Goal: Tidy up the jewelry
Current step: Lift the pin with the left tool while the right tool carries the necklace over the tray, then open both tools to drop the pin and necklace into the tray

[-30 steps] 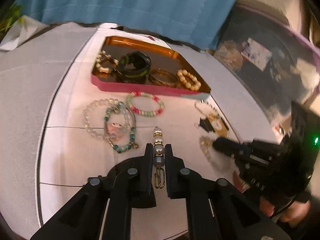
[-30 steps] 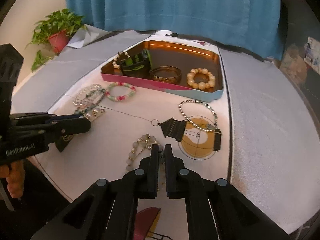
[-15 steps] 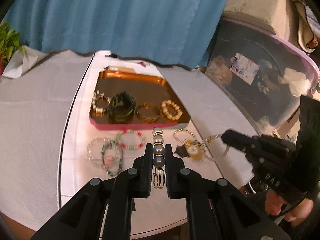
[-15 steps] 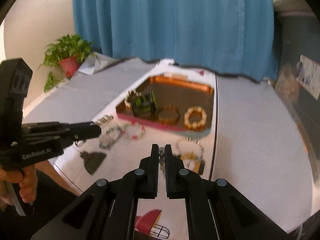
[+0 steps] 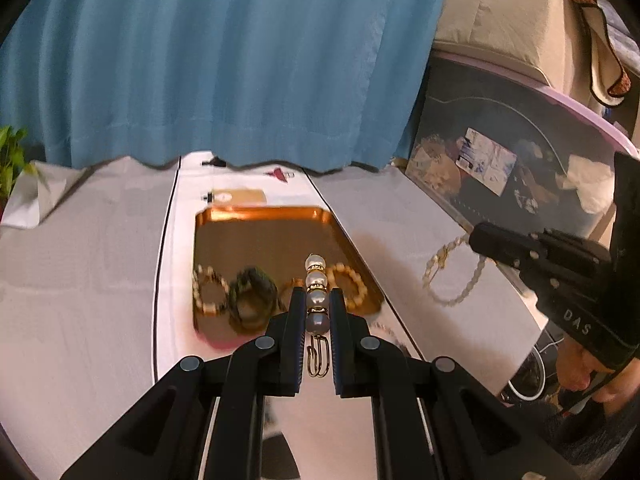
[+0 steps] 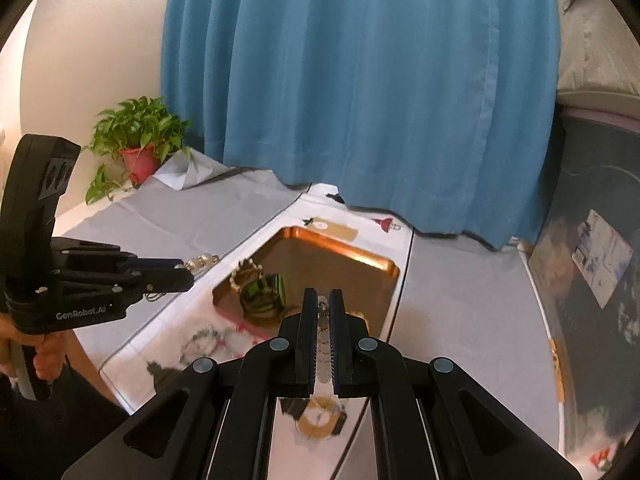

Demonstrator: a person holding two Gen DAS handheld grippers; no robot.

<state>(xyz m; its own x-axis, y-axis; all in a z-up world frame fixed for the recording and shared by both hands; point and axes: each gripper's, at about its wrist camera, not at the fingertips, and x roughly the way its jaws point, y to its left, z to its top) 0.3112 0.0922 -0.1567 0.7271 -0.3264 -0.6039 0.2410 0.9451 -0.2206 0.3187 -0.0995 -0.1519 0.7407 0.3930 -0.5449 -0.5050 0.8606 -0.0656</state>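
Note:
My left gripper (image 5: 316,300) is shut on a pearl hair clip (image 5: 316,280) and holds it in the air over the near end of the gold tray (image 5: 260,216). It also shows in the right wrist view (image 6: 184,276), left of the tray (image 6: 352,252). My right gripper (image 6: 323,304) is shut on a pale bead bracelet (image 6: 323,320). In the left wrist view the bracelet (image 5: 452,280) dangles from the right gripper (image 5: 476,240), to the right of the tray. The tray holds several bracelets, among them a green one (image 5: 252,292).
More bracelets (image 6: 200,340) and a black item (image 6: 156,372) lie blurred on the white mat in front of the tray. A blue curtain (image 6: 360,80) hangs behind. A potted plant (image 6: 136,144) stands at the far left. A dark storage bin (image 5: 520,160) stands on the right.
Both grippers have risen from the table with their jewelry, and the views have tilted up towards the curtain. The tray looks farther and lower.

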